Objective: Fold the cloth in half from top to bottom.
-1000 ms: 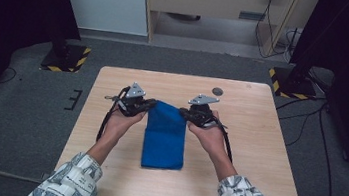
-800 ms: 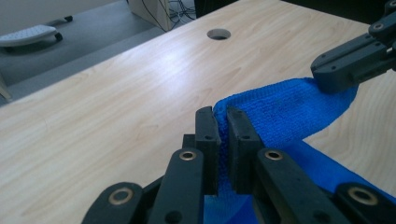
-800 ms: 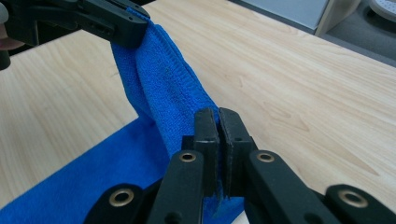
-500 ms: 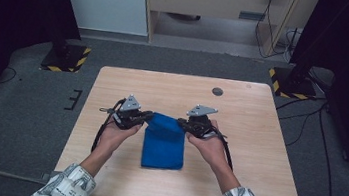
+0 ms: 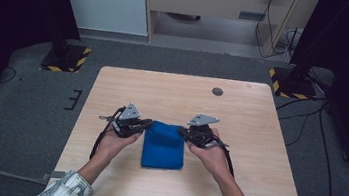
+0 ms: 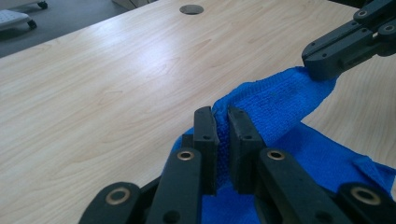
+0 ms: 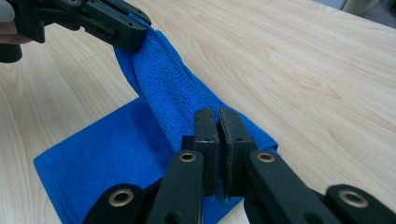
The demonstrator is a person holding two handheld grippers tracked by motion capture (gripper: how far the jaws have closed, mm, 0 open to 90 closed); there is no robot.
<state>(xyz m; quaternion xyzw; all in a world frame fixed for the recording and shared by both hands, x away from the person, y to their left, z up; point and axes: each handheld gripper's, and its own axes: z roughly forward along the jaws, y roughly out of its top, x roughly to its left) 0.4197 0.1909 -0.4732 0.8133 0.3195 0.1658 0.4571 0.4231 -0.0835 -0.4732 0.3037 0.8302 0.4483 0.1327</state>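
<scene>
High view shows a blue towel (image 5: 164, 147) lying near the middle of the wooden bench (image 5: 258, 138), closer to the person's side. The left tongs (image 5: 148, 123) hold the far left corner of the towel and the right tongs (image 5: 180, 131) hold the far right corner; each hand grips its tool from behind, and the patterned sleeves (image 5: 62, 192) enter from the bottom edge. A small dark round disc (image 5: 217, 91) sits in the bench top, well apart from the towel, toward the far side.

Left gripper view makes the grip clear — the two black jaws are pressed together on a fold of the blue towel (image 6: 280, 107), with only the thickness of the cloth between them. The towel edge runs up from there to the right tongs (image 6: 314, 71), which pinch the other corner. This edge is lifted off the bench, while the rest of the cloth lies flat.

Right gripper view gives the same from the other side — its jaws are clamped on the towel (image 7: 168, 93), almost closed, and the raised edge stretches to the left tongs (image 7: 140, 38) at the top left.
</scene>
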